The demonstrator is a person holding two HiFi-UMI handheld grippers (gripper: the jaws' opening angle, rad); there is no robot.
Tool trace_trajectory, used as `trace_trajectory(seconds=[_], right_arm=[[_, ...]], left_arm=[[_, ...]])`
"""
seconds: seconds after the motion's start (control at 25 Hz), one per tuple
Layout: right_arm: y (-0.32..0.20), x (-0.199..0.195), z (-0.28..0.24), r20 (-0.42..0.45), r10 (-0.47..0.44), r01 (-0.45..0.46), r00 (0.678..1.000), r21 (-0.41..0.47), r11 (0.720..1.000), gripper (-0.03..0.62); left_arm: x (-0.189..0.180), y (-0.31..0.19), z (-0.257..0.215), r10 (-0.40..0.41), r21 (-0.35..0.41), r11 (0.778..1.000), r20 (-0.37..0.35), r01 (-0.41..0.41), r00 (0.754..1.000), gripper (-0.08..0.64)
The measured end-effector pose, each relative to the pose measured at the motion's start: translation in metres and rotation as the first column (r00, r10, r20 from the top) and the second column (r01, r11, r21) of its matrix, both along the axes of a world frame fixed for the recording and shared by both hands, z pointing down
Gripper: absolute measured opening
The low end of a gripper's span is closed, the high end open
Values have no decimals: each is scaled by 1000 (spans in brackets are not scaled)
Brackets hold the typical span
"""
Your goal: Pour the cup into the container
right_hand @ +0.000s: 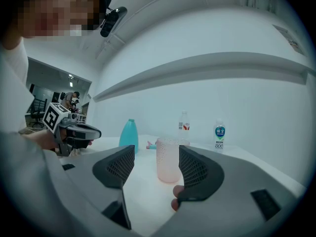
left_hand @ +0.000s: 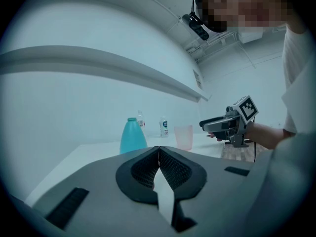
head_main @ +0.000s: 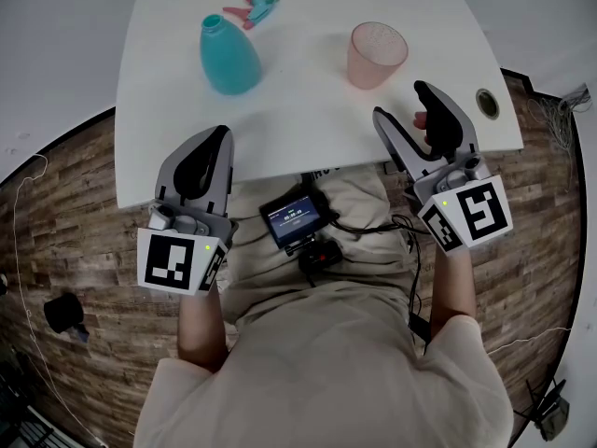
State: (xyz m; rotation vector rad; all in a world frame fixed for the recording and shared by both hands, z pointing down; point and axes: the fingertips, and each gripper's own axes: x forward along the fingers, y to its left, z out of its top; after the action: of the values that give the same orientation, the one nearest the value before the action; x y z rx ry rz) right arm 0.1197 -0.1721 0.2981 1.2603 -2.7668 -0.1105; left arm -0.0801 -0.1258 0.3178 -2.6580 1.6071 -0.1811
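The left gripper (head_main: 220, 134) has its jaws pressed together with nothing between them. Its tips reach just over the near edge of a white table (head_main: 308, 110). The right gripper (head_main: 401, 103) has its jaws about half apart and holds nothing. Seen along its jaws, a pink cup (head_main: 377, 54) stands framed in the gap, a little farther off and untouched by either pad.

The cup is upright on the table, right of centre and just beyond the right gripper. The container, a teal bottle (head_main: 229, 56) with its neck uncapped, stands upright to the left of the cup, well apart from it and beyond the left gripper. A pink and teal spray head (head_main: 252, 7) lies on its side just past the bottle. Two small bottles (right_hand: 183, 120) (right_hand: 219, 135) stand near the far edge.

Bare tabletop lies between the cup and the bottle and in front of both grippers. A round cable hole (head_main: 487, 103) sits near the table's right corner. Wood floor (head_main: 75, 213) shows on both sides.
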Motion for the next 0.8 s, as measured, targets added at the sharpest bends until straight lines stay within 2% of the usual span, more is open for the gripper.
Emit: trace_trajectory(seconds=[0.8], right_arm=[[0, -4, 8, -20, -13, 13, 1000, -18, 1000, 287]], left_arm=[[-1, -1, 0, -3, 1, 1000, 1, 3, 1000, 14]])
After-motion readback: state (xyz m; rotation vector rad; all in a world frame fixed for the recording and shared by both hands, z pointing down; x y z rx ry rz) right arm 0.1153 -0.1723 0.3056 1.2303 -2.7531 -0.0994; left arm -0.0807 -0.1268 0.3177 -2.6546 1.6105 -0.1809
